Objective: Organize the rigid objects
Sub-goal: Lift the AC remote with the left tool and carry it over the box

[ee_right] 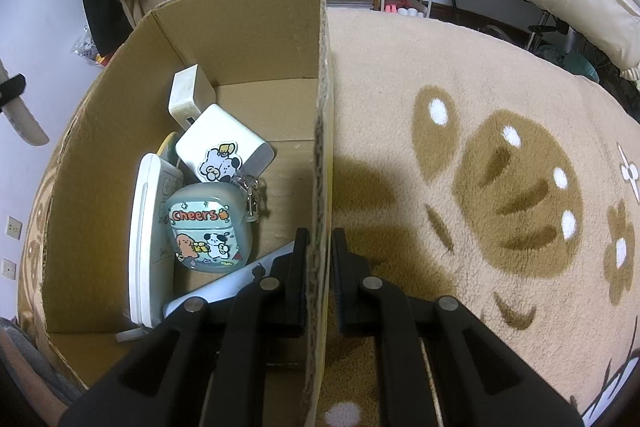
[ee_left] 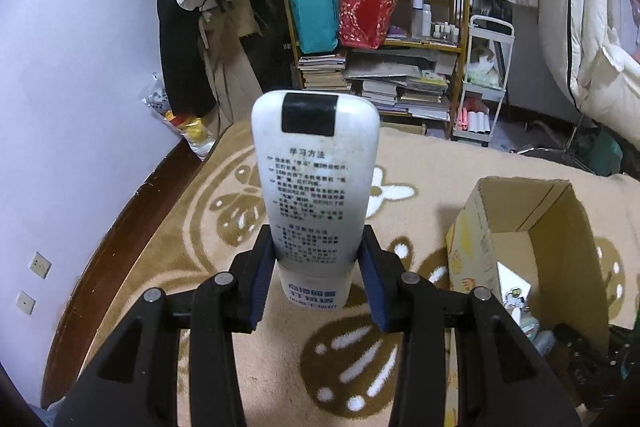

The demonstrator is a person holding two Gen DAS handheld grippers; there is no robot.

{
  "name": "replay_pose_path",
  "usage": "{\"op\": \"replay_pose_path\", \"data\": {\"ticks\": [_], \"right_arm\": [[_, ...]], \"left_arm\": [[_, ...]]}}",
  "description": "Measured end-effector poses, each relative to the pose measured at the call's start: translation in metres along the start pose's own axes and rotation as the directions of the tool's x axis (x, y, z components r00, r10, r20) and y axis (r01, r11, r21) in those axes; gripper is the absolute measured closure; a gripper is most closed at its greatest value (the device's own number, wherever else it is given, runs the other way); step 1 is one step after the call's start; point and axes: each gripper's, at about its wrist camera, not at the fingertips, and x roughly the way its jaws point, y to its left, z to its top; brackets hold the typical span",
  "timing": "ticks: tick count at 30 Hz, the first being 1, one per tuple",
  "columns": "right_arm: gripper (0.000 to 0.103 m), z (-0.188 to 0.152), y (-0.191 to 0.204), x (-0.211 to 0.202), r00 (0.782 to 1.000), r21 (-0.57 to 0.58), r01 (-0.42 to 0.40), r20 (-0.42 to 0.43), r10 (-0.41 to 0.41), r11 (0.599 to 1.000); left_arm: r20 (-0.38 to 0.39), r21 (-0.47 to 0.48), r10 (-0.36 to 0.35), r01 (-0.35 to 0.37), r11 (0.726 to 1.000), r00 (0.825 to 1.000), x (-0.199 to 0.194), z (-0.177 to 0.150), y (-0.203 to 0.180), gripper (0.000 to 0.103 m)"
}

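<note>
My left tool grips the remote low, so it may tip out. My right tool pinches the box wall; tugging could topple it.

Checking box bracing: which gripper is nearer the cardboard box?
Right. The right gripper is shut on the cardboard box wall. The left gripper holds a white remote control above the blanket, apart from the box.

Dim indoor light, soft shadow beside the cardboard box, strong fisheye bending and dark corners.
</note>
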Motion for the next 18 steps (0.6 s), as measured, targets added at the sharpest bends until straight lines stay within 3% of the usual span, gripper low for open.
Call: {"op": "replay_pose_path", "data": {"ticks": [9, 18], "right_arm": [[0.092, 0.001, 0.000, 0.000, 1.000, -0.002, 0.000, -0.001, 0.000, 1.000], [0.092, 0.001, 0.000, 0.000, 1.000, -0.002, 0.000, -0.001, 0.000, 1.000]], "left_arm": [[0.056, 0.031, -0.019, 0.017, 0.999, 0.998, -0.029, 0.003, -0.017, 0.064], [0.121, 0.128, -0.149, 0.134, 0.983, 0.981, -0.070, -0.001, -0.060, 0.064]]}}
